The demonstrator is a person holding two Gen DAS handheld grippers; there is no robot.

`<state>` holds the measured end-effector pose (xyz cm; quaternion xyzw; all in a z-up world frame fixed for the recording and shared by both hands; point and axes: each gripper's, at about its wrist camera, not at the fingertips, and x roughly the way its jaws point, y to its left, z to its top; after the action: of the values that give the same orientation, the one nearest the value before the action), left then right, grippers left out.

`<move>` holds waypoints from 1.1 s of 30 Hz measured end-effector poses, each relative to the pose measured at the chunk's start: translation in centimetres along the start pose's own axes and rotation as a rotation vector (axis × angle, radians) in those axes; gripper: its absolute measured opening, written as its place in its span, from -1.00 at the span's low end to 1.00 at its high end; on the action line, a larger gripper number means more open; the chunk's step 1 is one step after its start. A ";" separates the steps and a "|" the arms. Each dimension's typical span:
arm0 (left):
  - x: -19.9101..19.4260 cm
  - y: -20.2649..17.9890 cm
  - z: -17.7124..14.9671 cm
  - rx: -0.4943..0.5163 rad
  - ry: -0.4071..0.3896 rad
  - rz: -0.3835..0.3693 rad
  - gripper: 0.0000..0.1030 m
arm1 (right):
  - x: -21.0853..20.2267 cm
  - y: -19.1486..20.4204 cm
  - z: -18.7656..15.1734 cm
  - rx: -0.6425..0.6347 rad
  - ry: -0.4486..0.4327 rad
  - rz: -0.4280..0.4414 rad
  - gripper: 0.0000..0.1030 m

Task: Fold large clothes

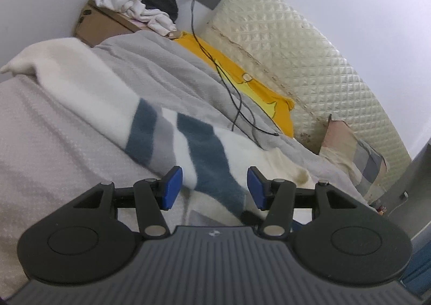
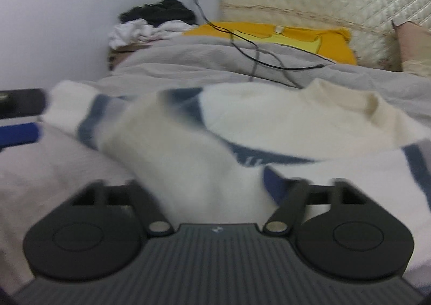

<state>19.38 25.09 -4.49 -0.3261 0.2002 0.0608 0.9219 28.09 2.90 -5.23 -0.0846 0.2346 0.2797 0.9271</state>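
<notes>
Both wrist cameras look low across the sweater (image 1: 188, 127) toward the headboard (image 1: 296, 49).
</notes>
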 end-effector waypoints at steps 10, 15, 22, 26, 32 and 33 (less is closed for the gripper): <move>0.9 -4.9 -2.8 0.183 0.065 -0.099 0.15 | -7.3 -2.6 -4.0 0.031 -0.015 0.111 0.52; 2.7 -8.0 -5.9 0.290 0.124 -0.070 0.15 | -9.0 -6.3 -4.6 0.115 -0.079 0.009 0.52; 6.6 -9.7 -9.4 0.381 0.196 0.002 0.14 | -7.6 -10.7 -5.2 0.222 -0.110 -0.114 0.48; 9.1 -9.8 -10.8 0.455 0.214 0.070 0.14 | -5.6 -11.6 -5.8 0.218 -0.097 -0.135 0.35; 11.0 -9.4 -11.8 0.487 0.238 0.110 0.14 | -2.8 -12.5 -7.0 0.244 -0.027 -0.123 0.34; 11.0 -9.4 -11.7 0.488 0.237 0.111 0.14 | -2.8 -12.5 -7.0 0.246 -0.026 -0.122 0.34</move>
<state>27.87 10.20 -11.86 -0.0877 0.3330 0.0227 0.9386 30.28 -10.83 -9.68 0.0191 0.2495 0.1930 0.9488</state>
